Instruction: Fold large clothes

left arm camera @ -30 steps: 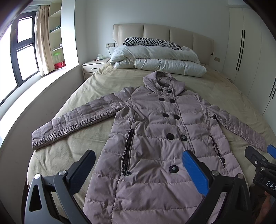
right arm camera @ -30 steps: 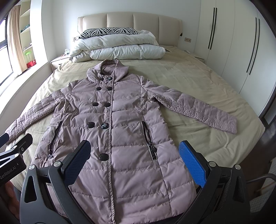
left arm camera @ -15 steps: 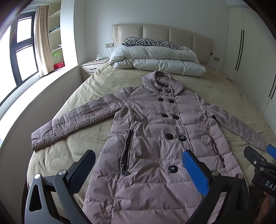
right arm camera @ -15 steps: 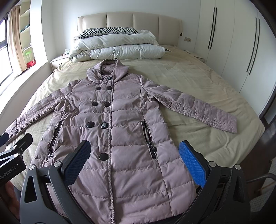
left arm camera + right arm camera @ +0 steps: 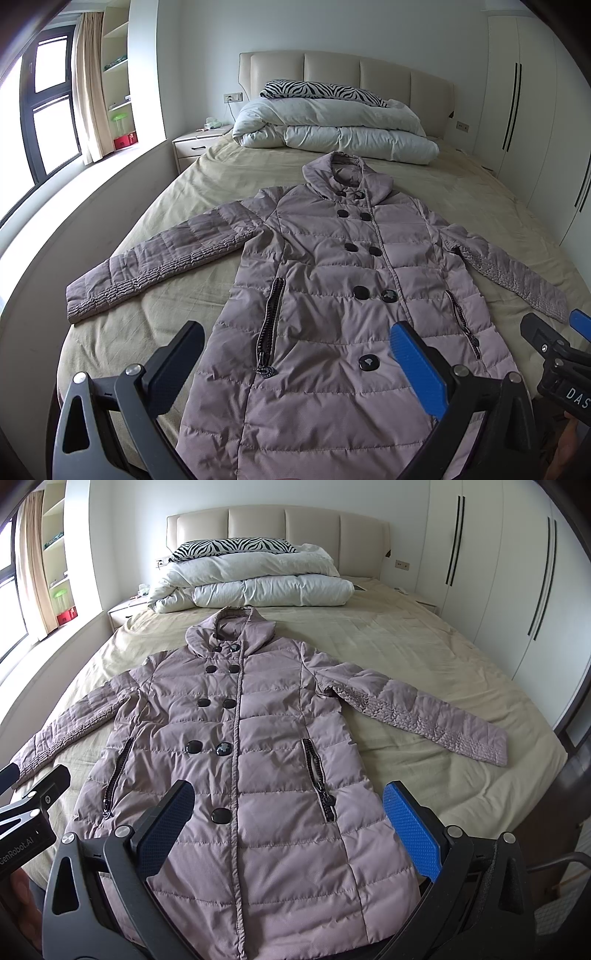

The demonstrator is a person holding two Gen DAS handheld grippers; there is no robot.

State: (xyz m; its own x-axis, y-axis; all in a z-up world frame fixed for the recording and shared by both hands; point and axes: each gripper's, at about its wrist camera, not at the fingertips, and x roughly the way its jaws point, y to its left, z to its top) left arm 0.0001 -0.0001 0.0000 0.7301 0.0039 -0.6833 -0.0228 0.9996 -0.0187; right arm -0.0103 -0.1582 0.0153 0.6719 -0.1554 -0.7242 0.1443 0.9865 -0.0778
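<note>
Both grippers hung with jaws spread wide and empty — the left gripper [image 5: 295, 343] and right gripper [image 5: 291, 805] above the hem of the mauve quilted coat [image 5: 240, 746], which lay flat, sleeves outstretched, on the bed [image 5: 424, 657] — a folded duvet [image 5: 258, 587] beyond.

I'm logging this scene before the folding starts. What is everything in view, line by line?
puffer coat: one, mauve, spread flat face up on the bed, sleeves out.
bed: one, beige sheet.
duvet: one, white, folded by the headboard.
zebra pillow: one, black and white, on the duvet.
nightstand: one, cream, beside the bed.
wardrobe: white, along the wall.
left gripper: jaws open, above the hem.
right gripper: jaws open, above the hem.
</note>
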